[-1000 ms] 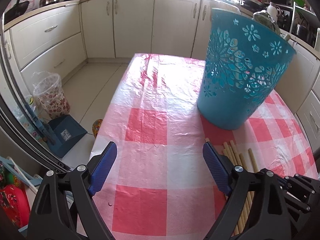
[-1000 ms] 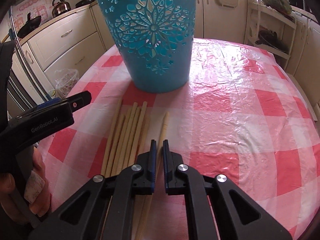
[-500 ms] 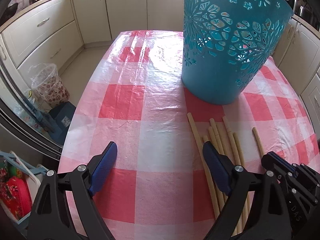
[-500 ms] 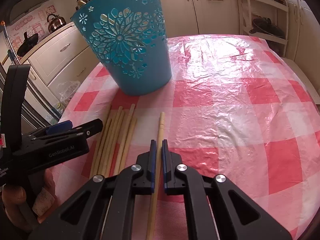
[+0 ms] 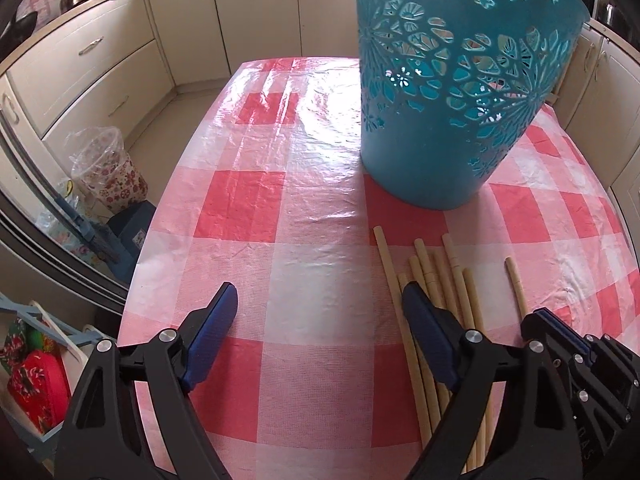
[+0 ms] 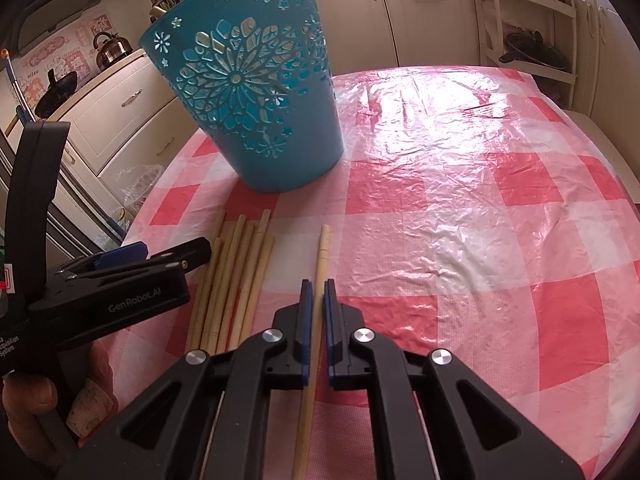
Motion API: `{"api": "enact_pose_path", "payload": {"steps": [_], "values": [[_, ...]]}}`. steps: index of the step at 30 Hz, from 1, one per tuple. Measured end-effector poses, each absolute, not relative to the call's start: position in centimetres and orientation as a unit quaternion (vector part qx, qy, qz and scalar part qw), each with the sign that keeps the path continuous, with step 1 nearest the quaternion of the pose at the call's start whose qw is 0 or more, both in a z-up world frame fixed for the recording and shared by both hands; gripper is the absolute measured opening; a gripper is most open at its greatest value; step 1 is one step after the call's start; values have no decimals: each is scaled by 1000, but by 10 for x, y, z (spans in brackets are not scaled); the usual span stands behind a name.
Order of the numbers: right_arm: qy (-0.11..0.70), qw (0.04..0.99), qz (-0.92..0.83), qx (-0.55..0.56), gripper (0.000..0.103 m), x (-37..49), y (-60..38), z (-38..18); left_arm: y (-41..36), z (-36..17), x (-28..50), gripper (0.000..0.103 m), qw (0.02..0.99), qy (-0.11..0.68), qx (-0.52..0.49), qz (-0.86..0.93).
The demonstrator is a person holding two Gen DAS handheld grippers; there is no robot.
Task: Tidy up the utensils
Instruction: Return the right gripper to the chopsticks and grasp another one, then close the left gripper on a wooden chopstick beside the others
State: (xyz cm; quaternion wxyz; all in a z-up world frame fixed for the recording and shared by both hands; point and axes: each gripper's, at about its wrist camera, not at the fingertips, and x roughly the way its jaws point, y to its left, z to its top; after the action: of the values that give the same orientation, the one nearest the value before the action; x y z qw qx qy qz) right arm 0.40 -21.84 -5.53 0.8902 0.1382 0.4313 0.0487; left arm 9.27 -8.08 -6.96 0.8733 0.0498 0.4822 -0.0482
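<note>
Checked cloth is covering the bench (image 6: 460, 208), where a lone chopstick (image 6: 322, 256) is lying clenched in the right tool (image 6: 316, 300). Left tool (image 5: 316, 320) is hovering released, its right finger overlapping the chopstick bundle (image 5: 436, 280) before the teal basket (image 5: 452, 92).

Left wrist view: looks forward and steeply down along own fingers, close over checked tablecloth (image 5: 320, 200), facing cabinets beyond table's far end
Right wrist view: same downward tilt, low and close, set right of the other
Shared: teal basket (image 5: 452, 92) (image 6: 256, 92), bundle of chopsticks (image 5: 440, 280) (image 6: 236, 272), tablecloth; each gripper shows at other view's edge
</note>
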Motion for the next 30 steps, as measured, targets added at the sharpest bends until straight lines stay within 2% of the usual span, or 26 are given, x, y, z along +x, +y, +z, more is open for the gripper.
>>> {"api": "enact_pose_path", "payload": {"steps": [3, 5, 11, 14, 17, 19, 30], "values": [[432, 889, 51, 141, 6, 4, -220, -55, -85, -69, 92, 77, 875, 480, 54, -47], [432, 889, 52, 144, 6, 4, -220, -55, -84, -71, 91, 70, 870, 488, 55, -50], [433, 888, 51, 145, 6, 6, -222, -56, -79, -70, 85, 70, 872, 483, 52, -55], [433, 888, 51, 145, 6, 6, -221, -56, -83, -70, 88, 62, 872, 481, 58, -68], [433, 888, 51, 145, 6, 6, -221, -56, -91, -68, 87, 35, 871, 474, 70, -110], [433, 888, 51, 146, 6, 6, -221, -56, -96, -67, 85, 11, 866, 471, 77, -147], [432, 888, 52, 148, 6, 7, -223, -56, -84, -66, 101, 9, 844, 498, 99, -176]]}}
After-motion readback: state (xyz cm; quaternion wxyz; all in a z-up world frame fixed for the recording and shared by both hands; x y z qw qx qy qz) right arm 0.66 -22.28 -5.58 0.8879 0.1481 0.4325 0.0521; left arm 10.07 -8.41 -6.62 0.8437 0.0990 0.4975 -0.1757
